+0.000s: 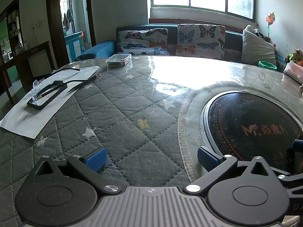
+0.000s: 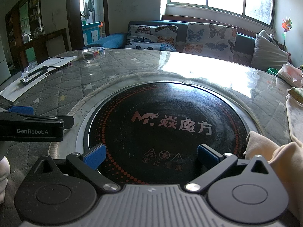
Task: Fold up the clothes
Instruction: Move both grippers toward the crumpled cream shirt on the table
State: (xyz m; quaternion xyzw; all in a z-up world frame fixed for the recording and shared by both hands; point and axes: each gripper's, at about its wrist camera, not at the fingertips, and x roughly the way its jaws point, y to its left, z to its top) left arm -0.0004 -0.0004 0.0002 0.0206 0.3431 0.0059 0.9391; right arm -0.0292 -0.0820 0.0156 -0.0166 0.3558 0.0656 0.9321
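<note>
A cream garment point(image 2: 274, 151) lies bunched at the right edge of the round table in the right wrist view, beside my right gripper's right finger. My right gripper point(image 2: 151, 156) is open and empty, hovering over the black round hotplate point(image 2: 166, 124) set in the table's middle. My left gripper point(image 1: 150, 158) is open and empty over the grey quilted table cover point(image 1: 113, 113), left of the hotplate point(image 1: 255, 130). The left gripper also shows side-on at the left in the right wrist view point(image 2: 34, 124). No garment shows in the left wrist view.
A white paper sheet point(image 1: 37, 102) with a black cable, a clear clip and a pencil lies at far left. A clear plastic box point(image 1: 118, 59) stands at the back. A tissue pack point(image 2: 289, 73) and green bowl point(image 1: 267, 65) sit at right. A sofa with cushions stands behind.
</note>
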